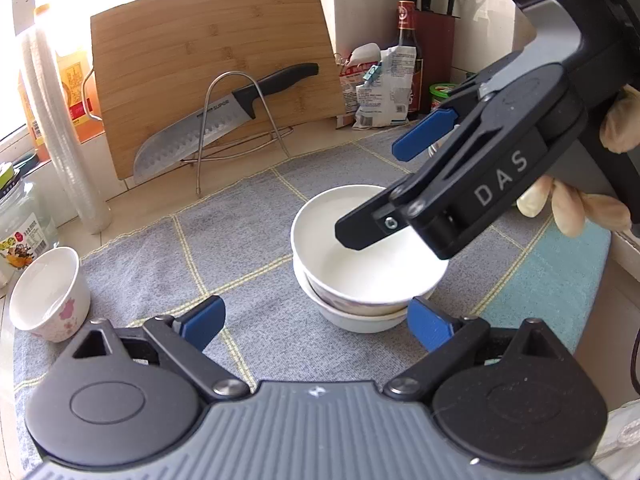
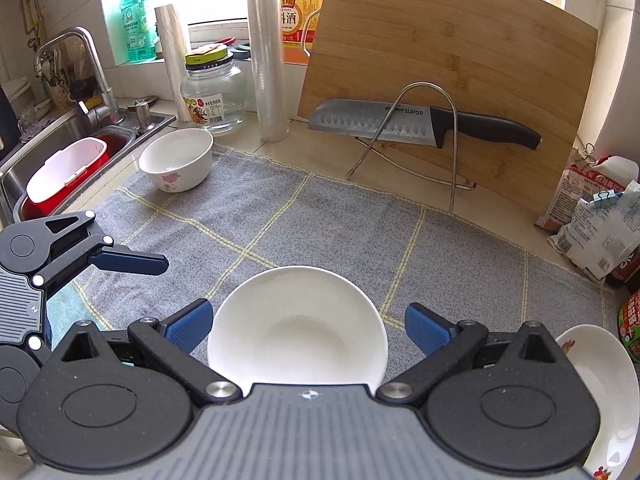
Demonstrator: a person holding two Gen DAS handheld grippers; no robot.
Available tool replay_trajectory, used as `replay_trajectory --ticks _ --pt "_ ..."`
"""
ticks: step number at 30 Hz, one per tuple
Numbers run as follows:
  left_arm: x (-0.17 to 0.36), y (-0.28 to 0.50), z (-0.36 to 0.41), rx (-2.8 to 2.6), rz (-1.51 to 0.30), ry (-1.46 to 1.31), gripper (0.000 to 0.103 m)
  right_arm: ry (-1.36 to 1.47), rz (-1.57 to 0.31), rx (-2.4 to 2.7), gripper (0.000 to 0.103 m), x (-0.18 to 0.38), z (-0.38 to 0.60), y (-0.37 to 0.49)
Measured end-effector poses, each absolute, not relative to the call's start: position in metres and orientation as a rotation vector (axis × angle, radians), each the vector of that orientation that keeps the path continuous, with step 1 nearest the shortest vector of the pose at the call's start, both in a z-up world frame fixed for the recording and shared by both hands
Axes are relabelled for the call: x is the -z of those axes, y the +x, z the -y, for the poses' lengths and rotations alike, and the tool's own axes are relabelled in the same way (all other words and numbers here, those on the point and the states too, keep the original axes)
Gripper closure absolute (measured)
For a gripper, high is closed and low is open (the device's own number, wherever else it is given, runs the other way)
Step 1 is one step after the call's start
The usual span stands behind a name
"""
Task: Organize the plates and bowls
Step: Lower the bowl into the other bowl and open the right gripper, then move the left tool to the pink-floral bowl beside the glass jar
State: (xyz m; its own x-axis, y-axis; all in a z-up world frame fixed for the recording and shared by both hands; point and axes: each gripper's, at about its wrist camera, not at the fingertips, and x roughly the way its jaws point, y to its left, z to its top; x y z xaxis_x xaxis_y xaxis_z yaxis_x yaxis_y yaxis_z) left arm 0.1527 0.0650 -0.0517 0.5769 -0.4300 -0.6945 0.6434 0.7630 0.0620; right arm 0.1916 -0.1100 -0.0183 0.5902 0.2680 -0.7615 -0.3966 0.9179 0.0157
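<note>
Two white bowls are stacked on the grey checked cloth (image 1: 248, 248); the top bowl (image 1: 360, 264) sits in the lower bowl (image 1: 352, 318). My right gripper (image 1: 384, 188) hovers over the stack, jaws wide open and empty. In the right wrist view the top bowl (image 2: 298, 328) lies between its open fingers, midpoint (image 2: 308, 326). My left gripper (image 1: 316, 322) is open and empty, just in front of the stack; it also shows in the right wrist view (image 2: 132, 260). A white bowl with pink flowers (image 1: 50, 294) (image 2: 176, 160) stands apart at the cloth's left. A decorated plate (image 2: 604, 392) lies at the right.
A bamboo cutting board (image 1: 212, 68) and a knife (image 1: 224, 120) lean in a wire rack at the back. A glass jar (image 2: 214, 98), plastic rolls (image 2: 268, 48) and a sink (image 2: 60, 152) are on the left. Food bags (image 1: 376, 88), bottles and a knife block (image 1: 434, 36) stand at the right.
</note>
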Motion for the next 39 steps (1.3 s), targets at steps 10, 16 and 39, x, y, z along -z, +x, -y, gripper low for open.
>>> replay_trajectory --ticks 10,16,39 --pt "0.041 0.162 -0.106 0.531 -0.731 0.323 0.005 -0.192 -0.732 -0.379 0.0 -0.006 0.096 0.182" --pt "0.043 0.183 -0.152 0.514 -0.726 0.288 0.005 -0.211 -0.723 -0.353 0.0 -0.004 0.06 0.179" --pt "0.044 0.276 -0.283 0.452 -0.703 0.204 0.003 -0.173 -0.779 -0.306 0.0 0.048 -0.084 0.207"
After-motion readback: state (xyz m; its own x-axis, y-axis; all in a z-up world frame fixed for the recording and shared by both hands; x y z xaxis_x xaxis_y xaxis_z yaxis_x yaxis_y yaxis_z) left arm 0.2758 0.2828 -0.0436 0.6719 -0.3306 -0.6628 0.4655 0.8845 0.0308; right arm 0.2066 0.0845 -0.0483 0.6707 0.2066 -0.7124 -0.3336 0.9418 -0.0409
